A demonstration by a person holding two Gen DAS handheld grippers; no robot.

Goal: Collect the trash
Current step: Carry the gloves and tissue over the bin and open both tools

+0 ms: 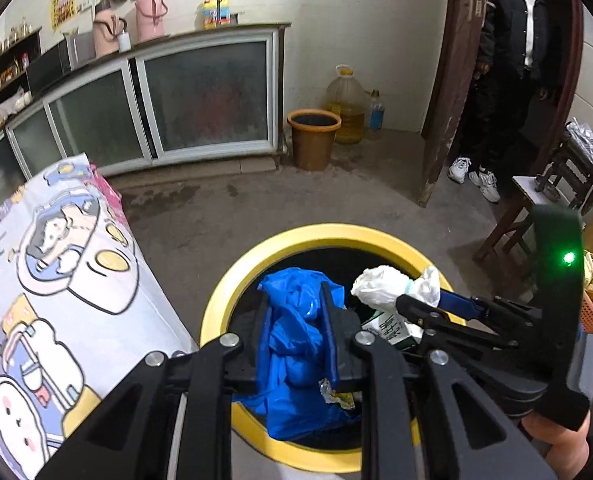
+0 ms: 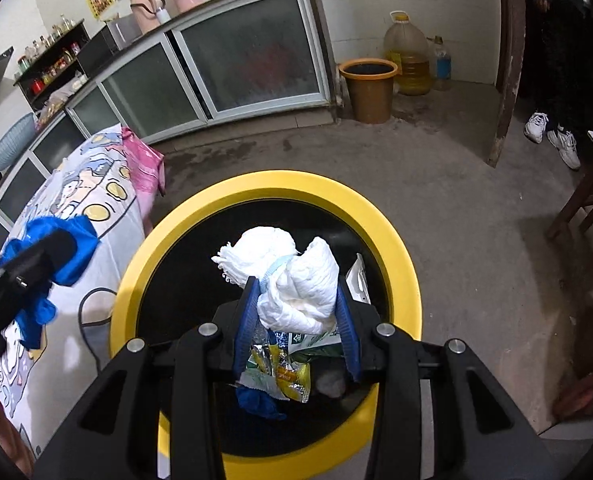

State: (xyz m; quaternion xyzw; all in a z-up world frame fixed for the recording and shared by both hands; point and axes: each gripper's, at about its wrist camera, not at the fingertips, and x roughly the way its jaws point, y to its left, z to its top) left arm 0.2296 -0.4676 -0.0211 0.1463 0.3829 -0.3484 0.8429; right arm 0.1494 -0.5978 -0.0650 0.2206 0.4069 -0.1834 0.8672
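Note:
A yellow-rimmed black bin stands on the floor beside the table. My right gripper is shut on a crumpled white paper wad and holds it above the bin's opening. Snack wrappers, a blue scrap and a carton lie inside. My left gripper is shut on a blue plastic bag, which hangs in front of the bin rim. In the right wrist view that left gripper and the blue bag appear left of the bin, over the table's edge. The right gripper and its wad show in the left wrist view too.
A table with a cartoon-print cloth sits left of the bin. Glass-door cabinets line the back wall, with a brown bucket and an oil jug near the corner. A person stands in the doorway. A wooden stool is at right.

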